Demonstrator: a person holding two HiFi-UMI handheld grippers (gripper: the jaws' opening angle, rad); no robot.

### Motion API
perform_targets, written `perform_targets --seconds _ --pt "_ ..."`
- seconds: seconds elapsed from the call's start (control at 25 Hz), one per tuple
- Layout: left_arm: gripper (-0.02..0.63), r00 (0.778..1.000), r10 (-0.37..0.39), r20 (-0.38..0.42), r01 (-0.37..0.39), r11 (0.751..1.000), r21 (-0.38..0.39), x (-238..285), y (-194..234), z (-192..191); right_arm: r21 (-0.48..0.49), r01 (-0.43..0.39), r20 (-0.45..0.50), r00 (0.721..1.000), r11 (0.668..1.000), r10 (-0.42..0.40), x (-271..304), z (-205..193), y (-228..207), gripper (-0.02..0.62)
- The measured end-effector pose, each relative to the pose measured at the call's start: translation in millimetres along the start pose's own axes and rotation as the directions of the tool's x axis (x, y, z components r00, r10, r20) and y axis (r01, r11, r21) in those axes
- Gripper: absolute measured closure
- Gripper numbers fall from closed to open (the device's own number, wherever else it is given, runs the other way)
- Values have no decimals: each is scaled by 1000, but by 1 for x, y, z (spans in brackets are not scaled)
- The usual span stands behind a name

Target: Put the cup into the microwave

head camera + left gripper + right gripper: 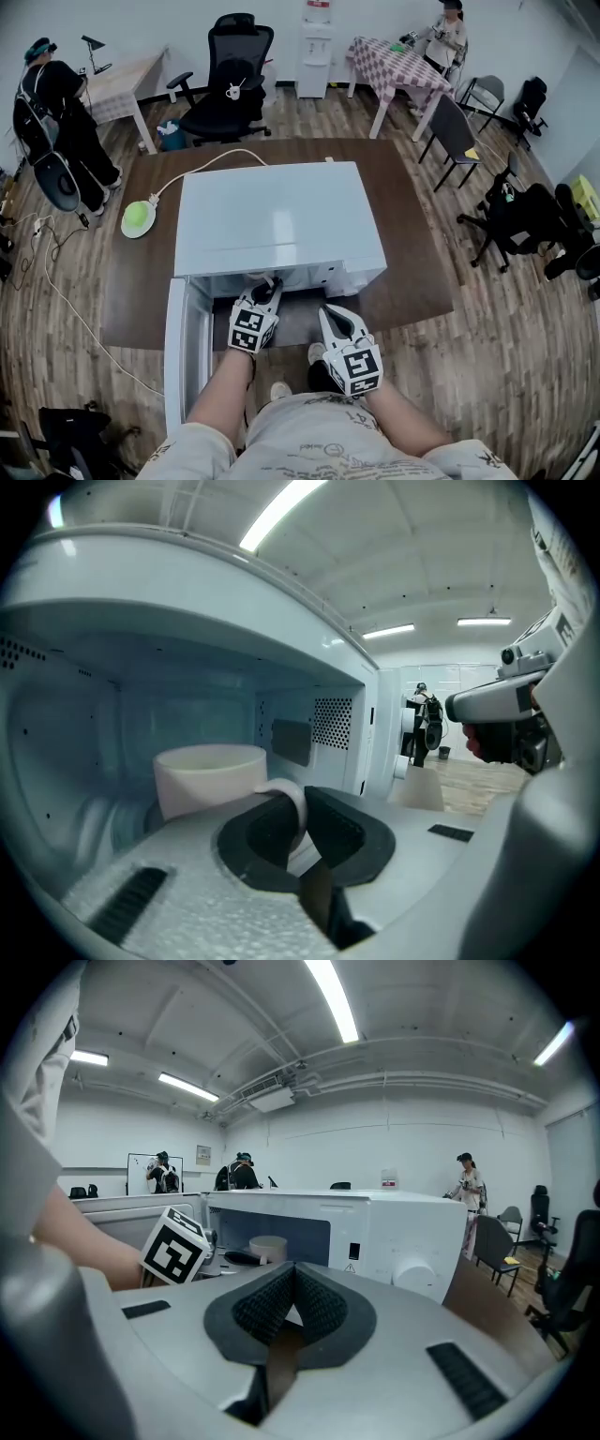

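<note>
The white microwave (281, 220) stands on the brown table (412, 272) with its door (177, 347) swung open to the left. A white cup (206, 772) sits inside the cavity, on its floor. My left gripper (298, 819) reaches into the opening (269, 286) and is shut on the cup's handle (286, 797). The right gripper view shows the same cup (268, 1246) inside the microwave (394, 1232), beside the left gripper's marker cube (176, 1246). My right gripper (333, 317) hangs in front of the microwave, just right of the opening, shut with nothing in it (292, 1297).
A green and white round object (138, 218) with a white cable lies on the table's left side. Office chairs (230, 80) and a checked table (394, 66) stand behind. One person (56, 122) is at the far left, another (448, 37) at the back right.
</note>
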State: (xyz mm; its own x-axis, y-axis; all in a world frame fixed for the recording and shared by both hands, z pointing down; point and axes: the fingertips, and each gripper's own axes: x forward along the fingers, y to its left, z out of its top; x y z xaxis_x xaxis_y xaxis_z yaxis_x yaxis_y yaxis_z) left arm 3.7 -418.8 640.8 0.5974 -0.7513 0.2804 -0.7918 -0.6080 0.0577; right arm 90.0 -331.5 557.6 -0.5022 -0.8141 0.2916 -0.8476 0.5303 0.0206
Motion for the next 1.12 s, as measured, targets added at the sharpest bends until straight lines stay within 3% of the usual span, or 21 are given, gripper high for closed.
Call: perform_targets --seconds 0.28,0.52,0.68,1.12 --pt "575 1000 -6 11 6 1000 0 10 11 -2 -29 59 -1 998 998 -59 -1 4 -18 581" --pt "573 1000 -3 -31 4 999 38 17 16 -10 -11 74 -9 997 997 -74 4 6 -24 581" --pt "517 999 0 -53 4 998 67 17 13 -12 -12 66 -17 998 998 -66 6 4 -21 581" --pt "506 996 81 -45 -84 994 -76 1 24 -17 -21 40 -26 999 999 -40 11 3 -10 581"
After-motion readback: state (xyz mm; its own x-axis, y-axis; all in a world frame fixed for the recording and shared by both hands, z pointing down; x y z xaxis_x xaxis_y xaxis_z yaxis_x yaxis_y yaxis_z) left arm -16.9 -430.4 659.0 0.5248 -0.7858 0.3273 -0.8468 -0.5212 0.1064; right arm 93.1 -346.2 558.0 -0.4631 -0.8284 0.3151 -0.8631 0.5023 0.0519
